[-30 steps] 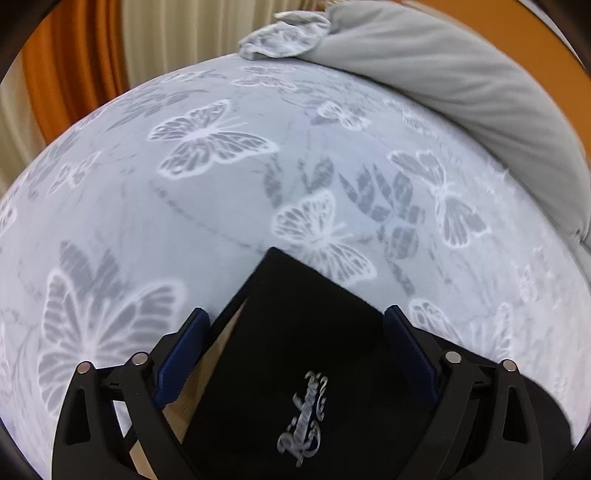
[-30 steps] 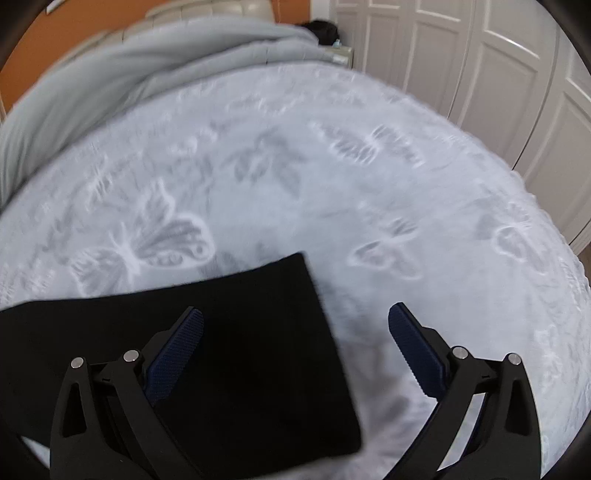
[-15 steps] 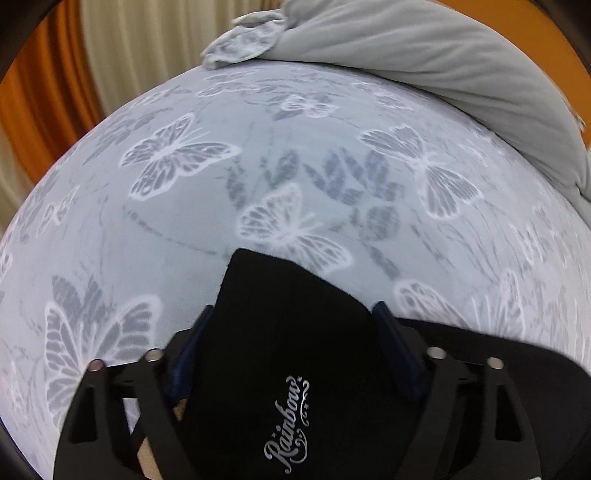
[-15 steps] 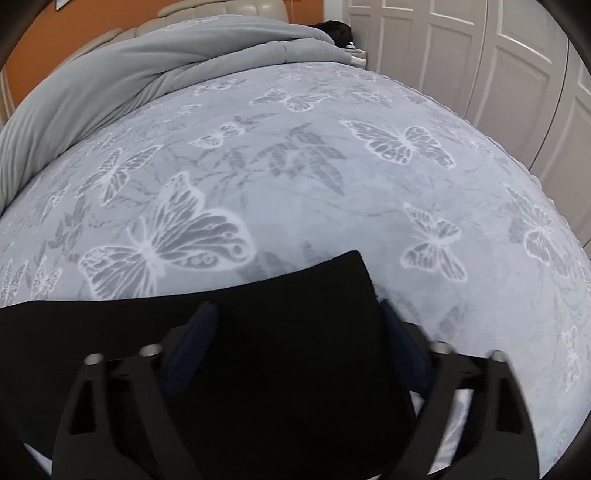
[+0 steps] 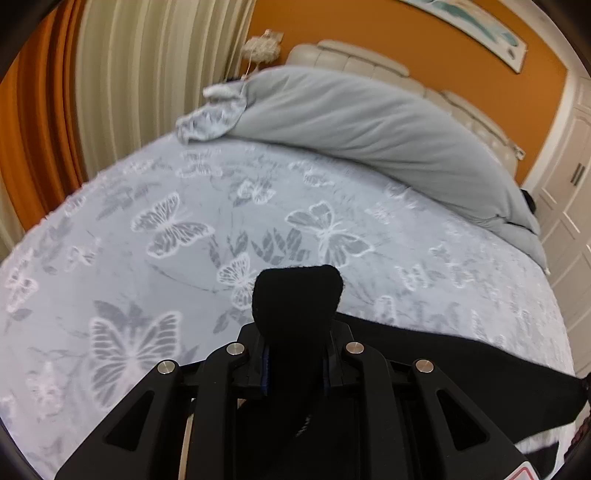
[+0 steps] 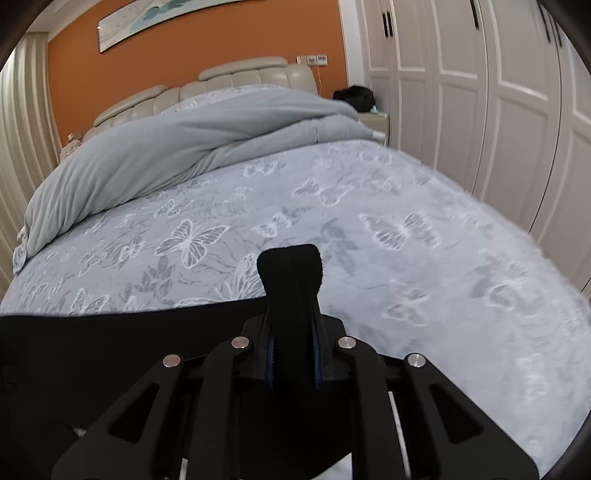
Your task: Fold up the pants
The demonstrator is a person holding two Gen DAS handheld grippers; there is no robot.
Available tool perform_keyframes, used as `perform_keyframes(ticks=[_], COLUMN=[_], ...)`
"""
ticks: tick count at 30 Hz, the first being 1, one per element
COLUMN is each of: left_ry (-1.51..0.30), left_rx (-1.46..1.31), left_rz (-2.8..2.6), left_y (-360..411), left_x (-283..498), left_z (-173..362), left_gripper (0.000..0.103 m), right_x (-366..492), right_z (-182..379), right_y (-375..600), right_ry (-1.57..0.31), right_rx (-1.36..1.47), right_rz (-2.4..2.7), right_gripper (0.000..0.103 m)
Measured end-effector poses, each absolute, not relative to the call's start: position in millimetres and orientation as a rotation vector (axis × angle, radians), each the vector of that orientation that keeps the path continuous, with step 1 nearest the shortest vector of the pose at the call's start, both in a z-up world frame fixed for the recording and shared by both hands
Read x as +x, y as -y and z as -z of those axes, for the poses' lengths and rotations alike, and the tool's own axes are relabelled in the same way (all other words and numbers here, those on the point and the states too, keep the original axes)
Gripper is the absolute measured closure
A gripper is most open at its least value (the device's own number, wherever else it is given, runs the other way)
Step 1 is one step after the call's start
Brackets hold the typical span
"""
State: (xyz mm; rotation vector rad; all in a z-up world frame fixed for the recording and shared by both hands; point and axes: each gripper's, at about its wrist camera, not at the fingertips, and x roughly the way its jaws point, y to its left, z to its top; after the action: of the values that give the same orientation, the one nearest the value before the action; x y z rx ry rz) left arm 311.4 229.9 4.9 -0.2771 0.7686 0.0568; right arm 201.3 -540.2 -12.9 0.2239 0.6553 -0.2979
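left gripper (image 5: 295,363): jaws closing, pinching a bunched corner of the black pants (image 5: 461,373)
right gripper (image 6: 293,360): jaws closing, pinching the other corner
pants: stretched between both grippers
bedspread (image 5: 177,229): butterfly print, beyond the fingertips
duvet (image 6: 177,155): grey, heaped farthest out

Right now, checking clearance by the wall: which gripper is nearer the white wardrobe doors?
Right. The right gripper, closing on the black pants, has the wardrobe doors close alongside; from the left gripper they lie across the bed.

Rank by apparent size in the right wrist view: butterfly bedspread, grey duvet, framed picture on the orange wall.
1. butterfly bedspread
2. grey duvet
3. framed picture
The picture is farthest away, so its true size is unsure.
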Motion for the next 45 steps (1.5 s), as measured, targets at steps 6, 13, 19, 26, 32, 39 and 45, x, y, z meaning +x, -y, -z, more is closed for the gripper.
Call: perform_keyframes(ticks=[6,13,19,26,32,39,45], left_ry=[-0.779,-0.777,-0.751,-0.744,-0.74,-0.697,-0.72], left_rx=[-0.145,-0.044,0.022,0.038,0.046,-0.04,-0.062], left_rz=[-0.118,-0.161,-0.179,-0.185,-0.189,-0.116,-0.047], left_y=[-215,-193,-183,-181,-175,-192,-233], left_x=[296,298,300,292,280,234,150], left_z=[-8,6,9,8,3,-14,4], left_gripper=[0.087,0.087,0.087,0.086,0.086,0.085,0.083], right_x=[171,179,186,180,170,140,75], right_z=[11,18,15,11,4,-12,4], right_y=[552,541,535,535,527,519,526], right_ry=[-0.688,-0.717,-0.712,-0.714,-0.717,-0.679,-0.667], right_rx=[0.286,0.268,0.252,0.253,0.228,0.193,0.175], right_rz=[0.332,0.326,0.33,0.338,0.329,0.28,0.266], right_gripper=[0.09,0.09,0.09,0.09,0.09,0.09,0.088])
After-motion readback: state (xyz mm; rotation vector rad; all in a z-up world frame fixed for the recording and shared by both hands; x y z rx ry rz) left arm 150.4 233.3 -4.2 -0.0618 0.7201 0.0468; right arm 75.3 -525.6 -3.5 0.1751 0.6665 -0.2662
